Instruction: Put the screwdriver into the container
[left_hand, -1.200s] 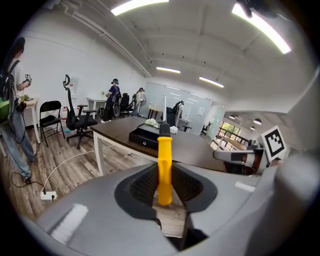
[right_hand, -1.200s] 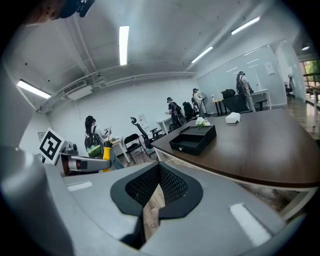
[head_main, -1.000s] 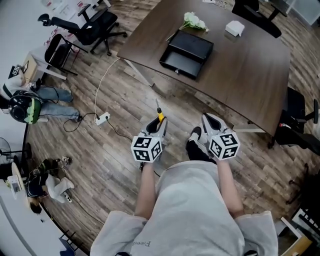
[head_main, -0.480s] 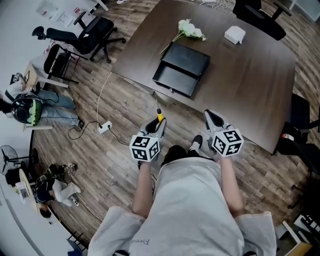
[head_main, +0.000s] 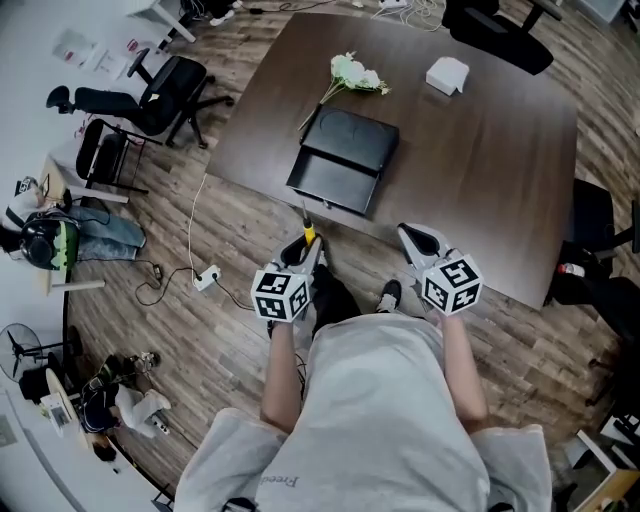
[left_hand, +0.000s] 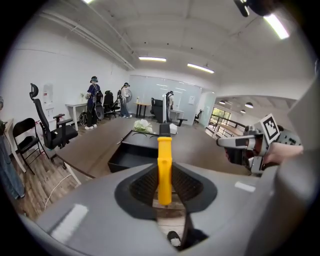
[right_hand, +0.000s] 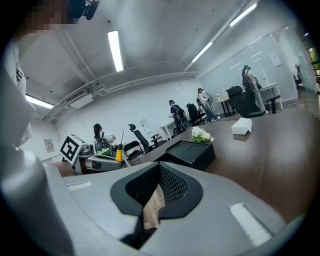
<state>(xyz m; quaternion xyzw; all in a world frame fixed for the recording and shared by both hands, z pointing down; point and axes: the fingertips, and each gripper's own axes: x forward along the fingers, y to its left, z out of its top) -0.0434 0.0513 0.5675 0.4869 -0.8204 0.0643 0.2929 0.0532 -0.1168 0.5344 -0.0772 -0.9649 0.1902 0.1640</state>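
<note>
I stand at the near edge of a dark brown table (head_main: 480, 150) on a floor (head_main: 240, 230) of wood planks; the room is a white-walled office with long light strips (left_hand: 152, 59) on the ceiling, and several people (left_hand: 94, 100) stand far off by white desks.

My left gripper (left_hand: 164, 187) has its jaws pressed on the yellow handle of the screwdriver (left_hand: 164, 155), one pad on each side; the shaft points forward, away from me. The screwdriver sits over the floor just short of the table's near edge, in front of the container (head_main: 340, 160) and not in it. My right gripper (right_hand: 158, 175) has its jaws closed tip to tip with nothing between them; it hangs beside the left one, also just short of the near edge.

On the table I count three things. There is one black container, lying open close to the near edge towards the left corner; one bunch of white flowers (head_main: 355, 72) just behind it; and one white box (head_main: 447, 74) near the far edge, well apart from the container.

I count one screwdriver and two grippers. Off the table's left edge stand two black chairs (head_main: 150, 85). On the floor on that side lies one white power strip (head_main: 205, 273), with a pale cable (head_main: 195, 210) curving up from it towards the table's left corner.
</note>
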